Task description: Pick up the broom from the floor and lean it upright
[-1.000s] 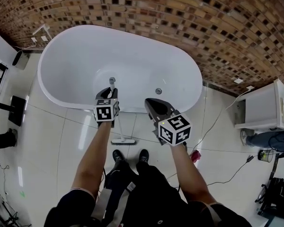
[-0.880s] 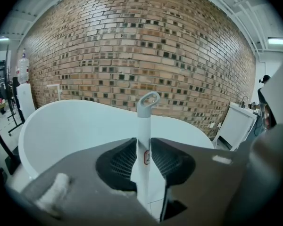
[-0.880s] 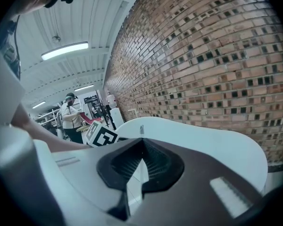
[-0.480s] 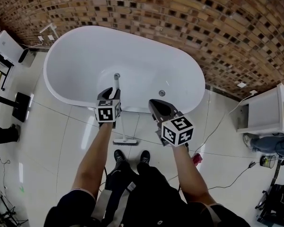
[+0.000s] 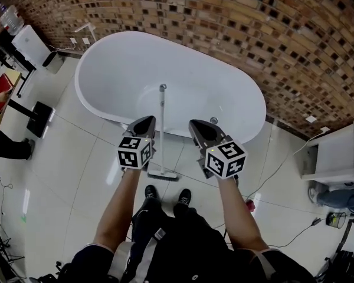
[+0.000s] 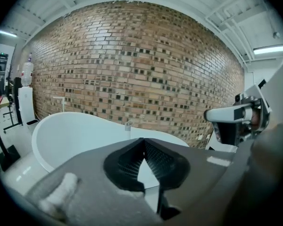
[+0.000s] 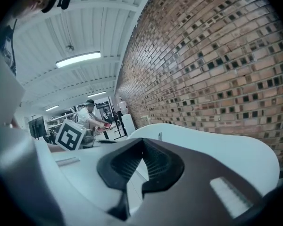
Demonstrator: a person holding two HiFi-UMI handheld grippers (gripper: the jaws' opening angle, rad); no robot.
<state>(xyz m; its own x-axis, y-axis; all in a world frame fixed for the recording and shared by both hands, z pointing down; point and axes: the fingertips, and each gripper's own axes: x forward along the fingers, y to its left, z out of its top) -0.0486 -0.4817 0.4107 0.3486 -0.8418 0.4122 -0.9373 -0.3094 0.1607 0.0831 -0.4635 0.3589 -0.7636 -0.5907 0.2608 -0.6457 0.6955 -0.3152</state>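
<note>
The broom (image 5: 161, 128) stands upright with its thin grey-white pole leaning on the white bathtub's near rim (image 5: 100, 118) and its flat head (image 5: 162, 173) on the tiled floor. My left gripper (image 5: 145, 120) hovers just left of the pole, apart from it. Its jaws have just been closing and now meet with nothing between them. My right gripper (image 5: 196, 124) is to the right of the pole, also shut and empty. The left gripper view shows its shut jaws (image 6: 144, 140) with the broom's top (image 6: 128, 124) beyond. The right gripper (image 7: 142, 140) points along the tub.
A brick wall (image 5: 265, 34) runs behind the tub. A white cabinet (image 5: 336, 152) and floor cables (image 5: 283, 158) are at the right. At the left are a black stand base (image 5: 38, 119) and a person (image 5: 3, 141). My shoes (image 5: 150, 192) are just behind the broom head.
The left gripper, earlier around the pole, has let go, drawn back toward me and risen, then shut. The broom stays leaning on the tub. The right gripper has shifted a little.
</note>
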